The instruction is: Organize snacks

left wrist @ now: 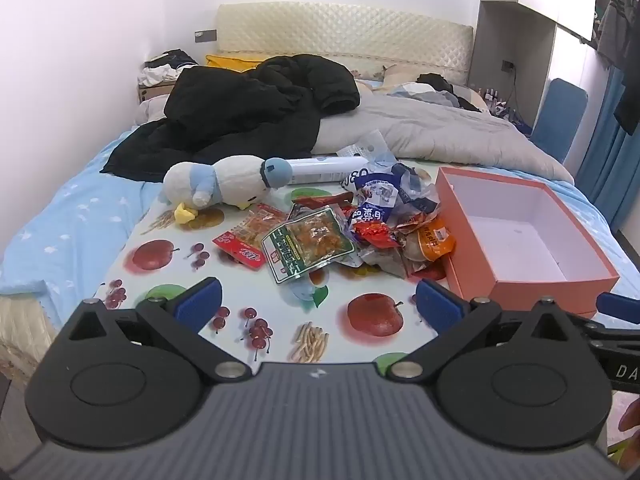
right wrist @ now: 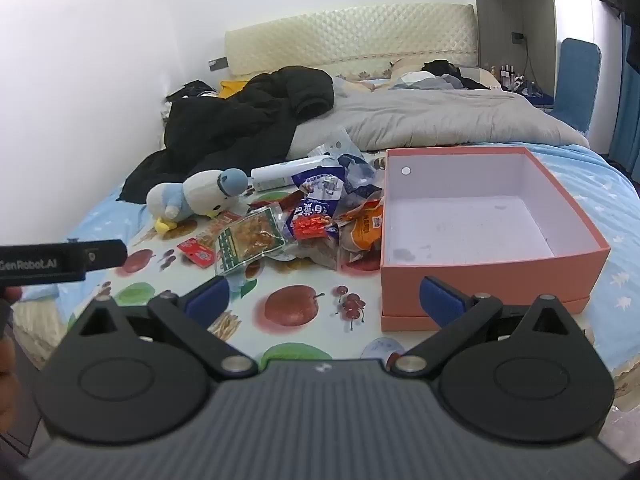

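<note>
A heap of snack packets (left wrist: 344, 232) (right wrist: 304, 224) lies on a fruit-print cloth (left wrist: 168, 296) (right wrist: 288, 344) spread over the bed. A green-edged packet (left wrist: 308, 242) (right wrist: 250, 240) sits nearest, with a red one (left wrist: 244, 246) to its left. An empty orange box (left wrist: 556, 284) (right wrist: 492, 268) with a white inside stands to the right of the heap. My left gripper (left wrist: 318, 306) hovers open in front of the heap, nothing between its blue pads. My right gripper (right wrist: 324, 300) is open too, its right finger before the box's near wall.
A plush penguin (left wrist: 216, 188) (right wrist: 196, 200) and a white tube (left wrist: 328, 168) (right wrist: 288, 172) lie behind the snacks. A black jacket (left wrist: 248, 108) and a grey quilt (left wrist: 440, 128) cover the far bed. The other gripper's finger (right wrist: 64, 262) crosses the right wrist view's left edge.
</note>
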### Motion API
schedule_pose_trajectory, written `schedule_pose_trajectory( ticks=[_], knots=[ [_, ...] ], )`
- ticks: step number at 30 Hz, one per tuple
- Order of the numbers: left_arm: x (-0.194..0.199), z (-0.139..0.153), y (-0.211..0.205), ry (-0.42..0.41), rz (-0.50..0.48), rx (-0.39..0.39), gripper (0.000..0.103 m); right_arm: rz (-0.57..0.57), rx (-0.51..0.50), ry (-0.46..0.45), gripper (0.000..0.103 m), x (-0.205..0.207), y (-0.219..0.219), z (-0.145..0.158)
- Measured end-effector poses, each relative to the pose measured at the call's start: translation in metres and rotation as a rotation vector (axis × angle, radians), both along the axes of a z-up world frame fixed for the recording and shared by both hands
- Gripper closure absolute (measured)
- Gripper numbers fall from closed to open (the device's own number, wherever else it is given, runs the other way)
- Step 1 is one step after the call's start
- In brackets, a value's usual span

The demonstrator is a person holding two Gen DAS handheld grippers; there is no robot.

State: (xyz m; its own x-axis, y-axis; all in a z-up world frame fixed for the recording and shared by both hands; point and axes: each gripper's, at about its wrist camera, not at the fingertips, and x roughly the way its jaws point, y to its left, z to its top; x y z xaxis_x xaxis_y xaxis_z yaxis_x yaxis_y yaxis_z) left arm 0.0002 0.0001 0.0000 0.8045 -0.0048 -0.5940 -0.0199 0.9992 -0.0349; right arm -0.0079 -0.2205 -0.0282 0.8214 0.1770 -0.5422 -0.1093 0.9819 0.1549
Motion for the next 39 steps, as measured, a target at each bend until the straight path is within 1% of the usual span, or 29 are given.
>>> schedule_pose_trajectory(
  ticks=[8, 10, 16, 19, 22, 26, 34, 39],
  knots=[
    [-0.001, 0.001, 0.000, -0.002, 0.000, 0.011, 0.000, -0.013, -0.001, -0.010, 0.000, -0.001, -0.002, 0.003],
    [0.004, -0.002, -0.002, 0.001, 0.004, 0.008, 0.000, -0.015, -0.009, -0.013, 0.000, -0.003, -0.003, 0.004],
    [0.003, -0.001, 0.000, 0.003, 0.008, 0.010, 0.000, -0.016, -0.016, -0.012, 0.000, -0.002, 0.001, -0.001],
    [0.002, 0.004, -0.005, 0.002, -0.025, 0.042, 0.000, -0.019, -0.016, -0.004, 0.000, -0.001, 0.001, 0.001],
    [0.002, 0.006, -0.004, -0.006, -0.020, 0.055, 0.000, -0.015, -0.010, 0.001, 0.000, 0.001, 0.000, 0.001],
    [0.003, 0.009, -0.001, -0.017, -0.013, 0.037, 0.000, -0.022, -0.019, -0.002, 0.000, 0.001, 0.000, 0.001],
    [0.006, 0.000, -0.003, 0.012, -0.022, 0.025, 0.000, -0.026, -0.019, -0.002, 0.000, 0.002, 0.001, -0.004],
    [0.007, -0.005, -0.005, 0.016, -0.030, 0.017, 0.000, -0.038, -0.023, 0.004, 0.000, -0.003, -0.001, -0.011]
  ],
)
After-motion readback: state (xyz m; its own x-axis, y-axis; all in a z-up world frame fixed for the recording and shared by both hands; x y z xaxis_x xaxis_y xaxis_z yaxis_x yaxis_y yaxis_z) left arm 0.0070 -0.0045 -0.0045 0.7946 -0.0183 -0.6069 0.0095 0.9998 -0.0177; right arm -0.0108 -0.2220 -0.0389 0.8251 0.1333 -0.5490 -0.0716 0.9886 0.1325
